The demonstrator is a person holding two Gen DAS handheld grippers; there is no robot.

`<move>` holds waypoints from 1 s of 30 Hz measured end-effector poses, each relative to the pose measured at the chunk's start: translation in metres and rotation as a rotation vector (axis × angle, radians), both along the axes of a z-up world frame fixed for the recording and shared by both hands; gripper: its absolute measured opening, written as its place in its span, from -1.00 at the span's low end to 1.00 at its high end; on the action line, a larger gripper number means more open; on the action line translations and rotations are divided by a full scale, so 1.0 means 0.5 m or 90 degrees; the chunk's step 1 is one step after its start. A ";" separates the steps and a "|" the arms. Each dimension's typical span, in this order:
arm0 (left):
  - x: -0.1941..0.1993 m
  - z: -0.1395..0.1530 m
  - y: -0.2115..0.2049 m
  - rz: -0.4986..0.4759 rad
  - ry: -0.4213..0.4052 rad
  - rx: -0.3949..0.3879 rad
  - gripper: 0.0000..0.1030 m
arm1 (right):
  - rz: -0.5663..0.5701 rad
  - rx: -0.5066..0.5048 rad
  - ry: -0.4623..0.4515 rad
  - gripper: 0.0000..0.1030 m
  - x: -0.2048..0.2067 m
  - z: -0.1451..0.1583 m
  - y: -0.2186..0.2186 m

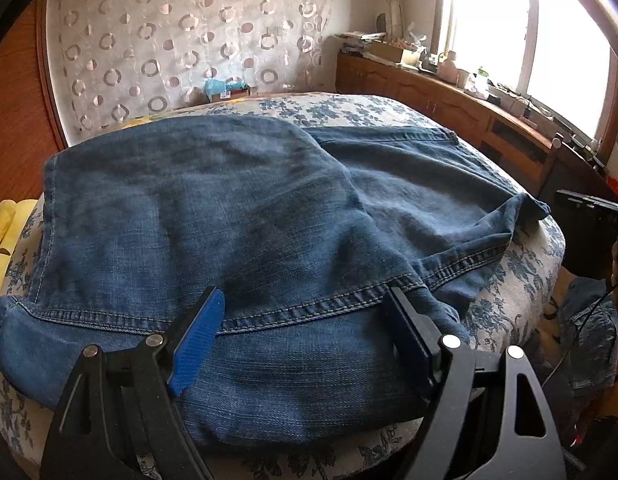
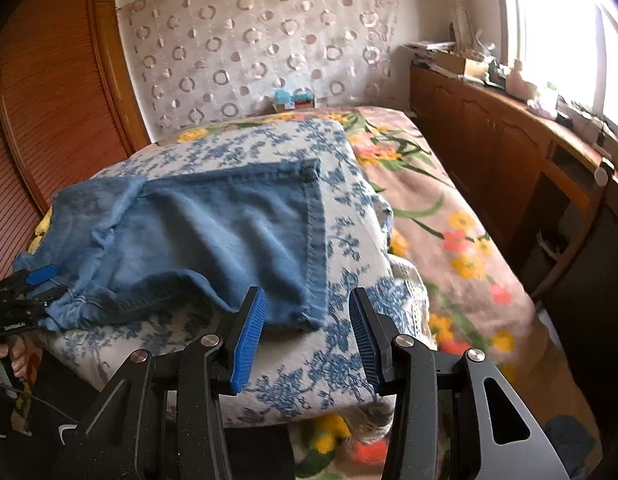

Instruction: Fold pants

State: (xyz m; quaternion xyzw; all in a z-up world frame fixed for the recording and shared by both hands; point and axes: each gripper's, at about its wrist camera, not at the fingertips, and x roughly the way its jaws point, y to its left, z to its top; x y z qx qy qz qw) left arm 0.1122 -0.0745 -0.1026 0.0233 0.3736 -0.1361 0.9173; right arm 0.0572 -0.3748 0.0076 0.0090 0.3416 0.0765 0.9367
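Observation:
Blue denim pants (image 1: pixel 245 216) lie folded on a blue-flowered cushion (image 1: pixel 505 300). In the left wrist view my left gripper (image 1: pixel 305 300) is open, its fingers resting on the near denim edge by a stitched seam. In the right wrist view the pants (image 2: pixel 213 232) lie spread, a hemmed corner just ahead of my right gripper (image 2: pixel 307 308), which is open and empty above the cushion (image 2: pixel 349 248). The left gripper (image 2: pixel 41 280) shows at the far left of that view, at the bunched denim edge.
The cushion sits on a bed with a flowered blanket (image 2: pixel 449 220). A wooden sideboard (image 2: pixel 509 152) with clutter runs under the window at the right. A wooden wardrobe (image 2: pixel 49 100) stands at the left. A patterned curtain (image 1: pixel 189 40) hangs behind.

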 end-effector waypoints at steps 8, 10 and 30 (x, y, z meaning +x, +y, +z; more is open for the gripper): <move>-0.002 0.002 0.010 0.001 0.001 -0.010 0.59 | 0.005 0.002 0.030 -0.12 0.021 -0.014 0.019; 0.000 0.004 0.011 0.001 0.003 -0.013 0.59 | 0.005 -0.002 0.040 -0.12 0.022 -0.017 0.017; -0.016 0.118 0.045 0.024 -0.038 -0.066 0.59 | 0.091 -0.088 -0.055 -0.70 -0.008 0.217 0.046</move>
